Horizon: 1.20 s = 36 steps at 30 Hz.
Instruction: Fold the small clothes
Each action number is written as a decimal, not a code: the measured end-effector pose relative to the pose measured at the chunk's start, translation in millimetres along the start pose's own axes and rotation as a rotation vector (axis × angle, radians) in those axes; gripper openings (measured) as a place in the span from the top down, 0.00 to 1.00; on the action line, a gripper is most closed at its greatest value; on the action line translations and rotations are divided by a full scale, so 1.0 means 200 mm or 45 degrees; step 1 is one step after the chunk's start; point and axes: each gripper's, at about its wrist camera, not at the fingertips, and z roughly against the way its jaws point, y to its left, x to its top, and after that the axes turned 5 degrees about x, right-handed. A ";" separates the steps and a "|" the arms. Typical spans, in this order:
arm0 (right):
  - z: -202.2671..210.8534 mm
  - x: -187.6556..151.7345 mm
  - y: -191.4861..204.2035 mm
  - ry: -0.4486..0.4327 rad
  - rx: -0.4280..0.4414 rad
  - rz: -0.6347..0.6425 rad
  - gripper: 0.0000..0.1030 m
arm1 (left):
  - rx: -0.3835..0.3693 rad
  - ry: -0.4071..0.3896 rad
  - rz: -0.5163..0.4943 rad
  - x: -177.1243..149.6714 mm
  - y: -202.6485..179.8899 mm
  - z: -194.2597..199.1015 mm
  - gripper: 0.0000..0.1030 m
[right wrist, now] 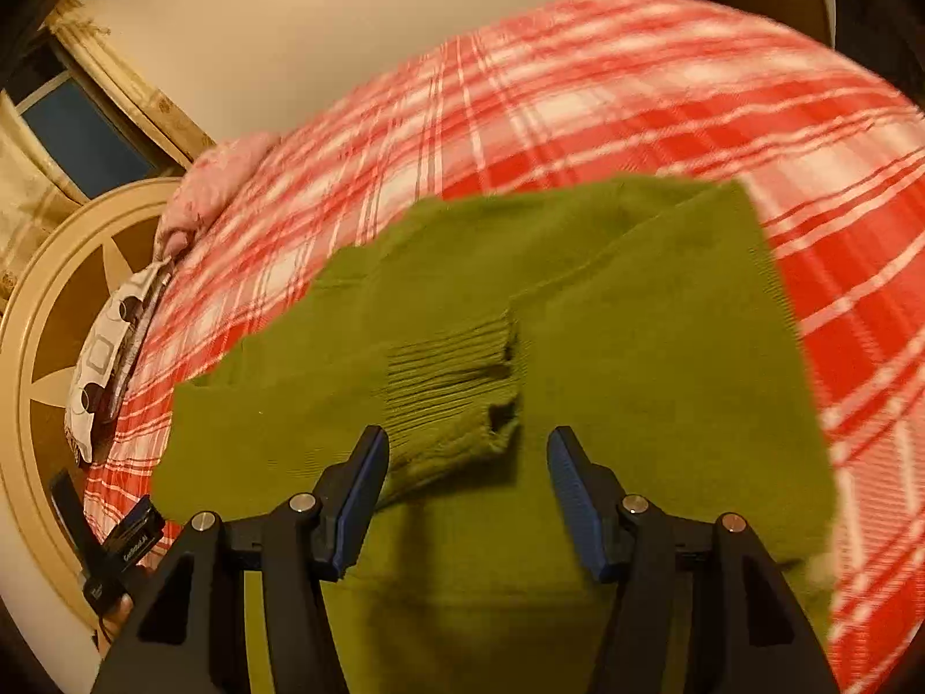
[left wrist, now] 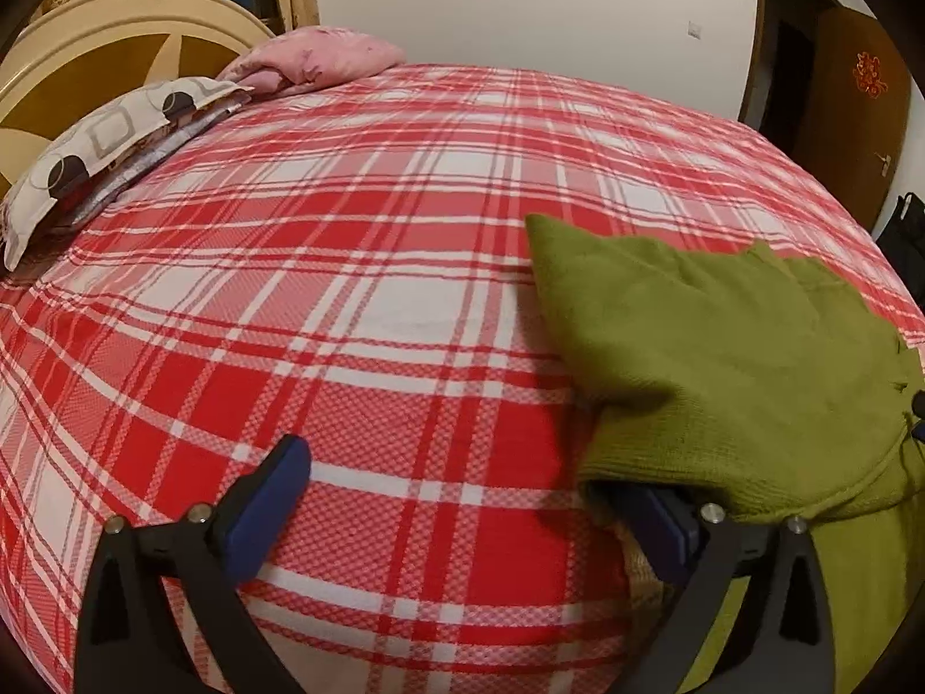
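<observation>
A bed (left wrist: 358, 266) covered in a red-and-white plaid sheet is carrying everything here. A green knitted sweater (left wrist: 722, 347) is lying on the sheet at the near side of the bed, partly folded over itself, with a ribbed cuff (right wrist: 451, 370) resting on top of its body. At the headboard (left wrist: 104, 52) end, well apart from the sweater, a patterned pillow (left wrist: 98, 150) is lying along the bed's edge and a crumpled pink cloth (left wrist: 318, 58) is sitting just beside that pillow.

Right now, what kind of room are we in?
Most likely a bedroom. There's a big bed with a red plaid bedspread, a rounded headboard with a patterned pillow against it, and a green sweater laid out for folding.
</observation>
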 end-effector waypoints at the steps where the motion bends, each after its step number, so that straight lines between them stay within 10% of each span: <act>1: -0.02 0.00 0.02 -0.007 -0.025 0.027 0.75 | -0.003 0.007 -0.005 0.00 0.00 -0.01 0.00; 3: -0.01 0.00 0.06 -0.040 -0.074 0.072 0.95 | -0.015 0.030 0.007 0.00 0.01 -0.02 0.00; 14: 0.26 0.02 0.08 -0.282 -0.201 0.172 0.96 | -0.024 0.006 0.039 0.00 0.03 0.00 0.00; 27: 0.18 -0.04 -0.14 -0.164 -0.319 0.182 0.95 | -0.138 -0.226 0.026 -0.03 0.06 0.24 0.00; 30: 0.19 -0.07 -0.12 -0.127 -0.409 0.256 0.89 | -0.119 -0.220 0.025 0.03 0.06 0.24 0.00; 33: 0.26 -0.09 -0.10 -0.207 -0.494 0.290 0.37 | -0.029 -0.190 -0.059 0.08 0.00 0.19 0.00; 36: 0.31 -0.07 -0.03 -0.266 -0.385 0.287 0.36 | 0.019 -0.112 -0.181 0.08 -0.10 0.10 0.00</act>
